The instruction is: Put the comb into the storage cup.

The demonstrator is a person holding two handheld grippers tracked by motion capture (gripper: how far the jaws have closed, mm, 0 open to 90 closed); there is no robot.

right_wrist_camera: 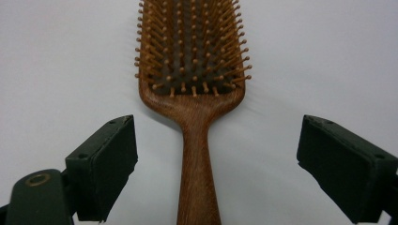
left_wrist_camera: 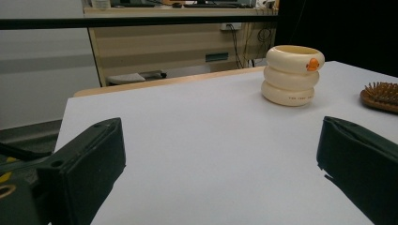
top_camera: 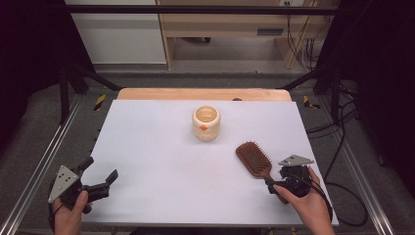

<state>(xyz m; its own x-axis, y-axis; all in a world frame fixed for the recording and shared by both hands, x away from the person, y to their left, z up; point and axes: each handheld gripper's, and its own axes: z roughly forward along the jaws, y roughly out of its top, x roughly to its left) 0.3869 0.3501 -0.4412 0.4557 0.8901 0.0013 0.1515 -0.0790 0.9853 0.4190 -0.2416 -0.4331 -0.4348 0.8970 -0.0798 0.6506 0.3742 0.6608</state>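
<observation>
A wooden paddle hairbrush (top_camera: 253,159) lies bristles up on the right of the white table top (top_camera: 161,161), its handle pointing toward the person. My right gripper (top_camera: 272,182) is at the handle's end. In the right gripper view its jaws stand wide apart on either side of the brush (right_wrist_camera: 195,70) handle, and the pads are clear of the wood, so the right gripper (right_wrist_camera: 218,140) is open. My left gripper (top_camera: 103,169) rests at the near left, open with nothing between its jaws. A cream ringed pot (top_camera: 206,122) with an orange mark stands at centre back.
From the left gripper (left_wrist_camera: 220,154), the pot (left_wrist_camera: 291,75) is ahead to the right and the brush head (left_wrist_camera: 381,95) sits at the right edge. A wooden strip (top_camera: 203,94) borders the table's far edge. Metal rails and black frame posts flank both sides.
</observation>
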